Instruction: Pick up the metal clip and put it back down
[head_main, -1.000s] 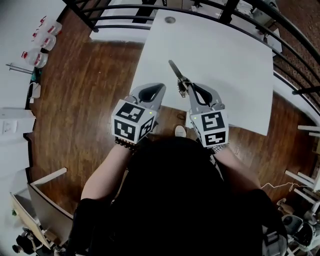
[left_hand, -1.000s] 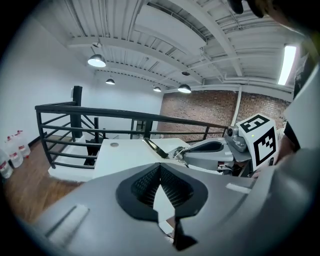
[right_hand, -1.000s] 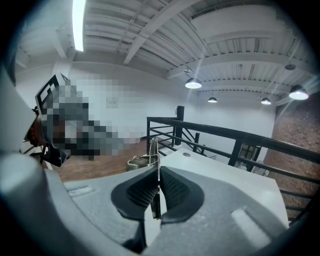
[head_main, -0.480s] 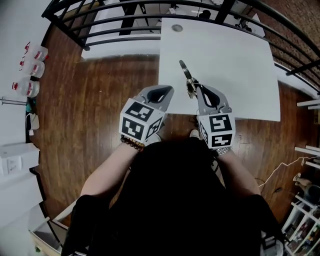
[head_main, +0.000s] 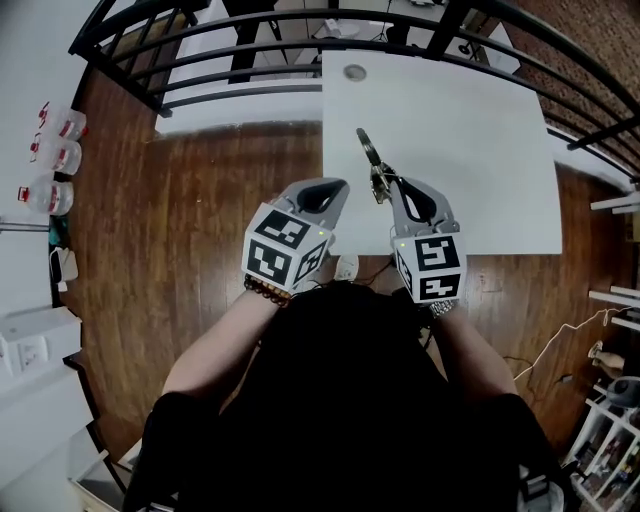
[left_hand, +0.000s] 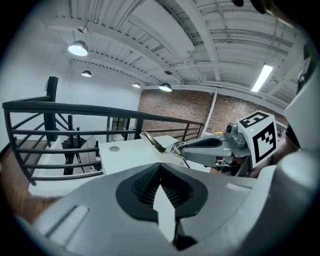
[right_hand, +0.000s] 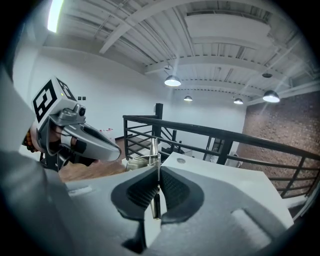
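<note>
The metal clip (head_main: 367, 148) is a slim silver piece that sticks forward from my right gripper (head_main: 383, 187), which is shut on its near end. It hangs over the near left part of the white table (head_main: 470, 130). In the right gripper view the clip (right_hand: 153, 150) stands upright, pinched between the ribbed pads. My left gripper (head_main: 330, 186) is shut with nothing in it, beside the right one, over the table's left edge. From the left gripper view I see the clip (left_hand: 152, 141) held aloft.
A black railing (head_main: 250, 50) curves round the far side of the table. A round grommet (head_main: 354, 72) sits in the tabletop's far left. Wooden floor (head_main: 200, 200) lies to the left, with bottles (head_main: 50, 150) by the wall.
Both grippers have swung sideways together, side by side, and the table now lies squarer in the head view. The clip stays in the right gripper's hold.
</note>
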